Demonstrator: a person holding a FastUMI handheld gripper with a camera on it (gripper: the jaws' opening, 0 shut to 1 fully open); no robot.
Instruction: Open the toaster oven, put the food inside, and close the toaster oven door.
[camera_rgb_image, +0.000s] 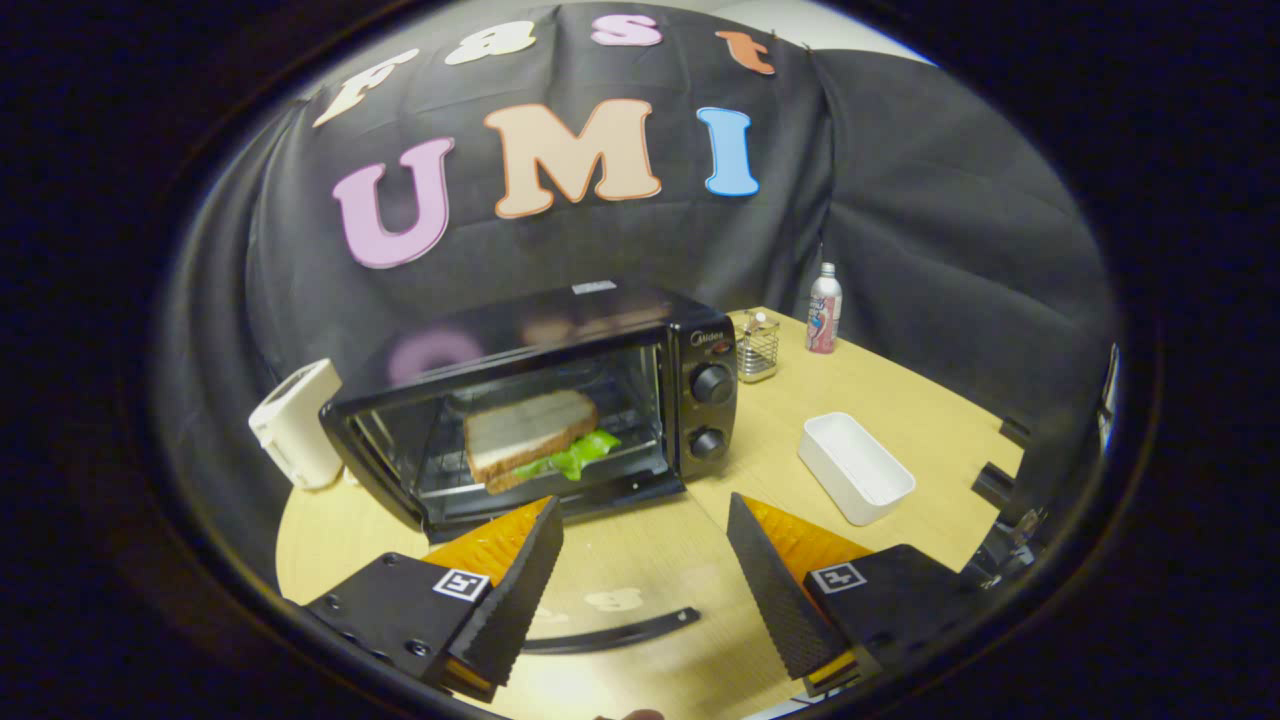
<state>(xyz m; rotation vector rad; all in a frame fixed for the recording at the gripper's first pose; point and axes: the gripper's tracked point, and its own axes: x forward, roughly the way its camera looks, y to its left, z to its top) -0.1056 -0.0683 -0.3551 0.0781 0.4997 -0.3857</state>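
Note:
A black toaster oven (560, 400) stands on the round wooden table (900, 400), just beyond my fingers. Inside it, on the wire rack, lies a sandwich (530, 435) of brown bread with green lettuce sticking out. I see it through what looks like the glass of the door, which appears shut against the oven's front. Two knobs (711, 384) sit on the oven's right panel. My gripper (642, 515) hovers over the table in front of the oven, open, with nothing between its fingers.
A white pop-up toaster (295, 420) stands left of the oven. A white rectangular tray (855, 467) lies to the oven's right, with a wire holder (758, 345) and a bottle (823, 308) farther back. A dark curved strip (610, 633) lies on the table between my fingers.

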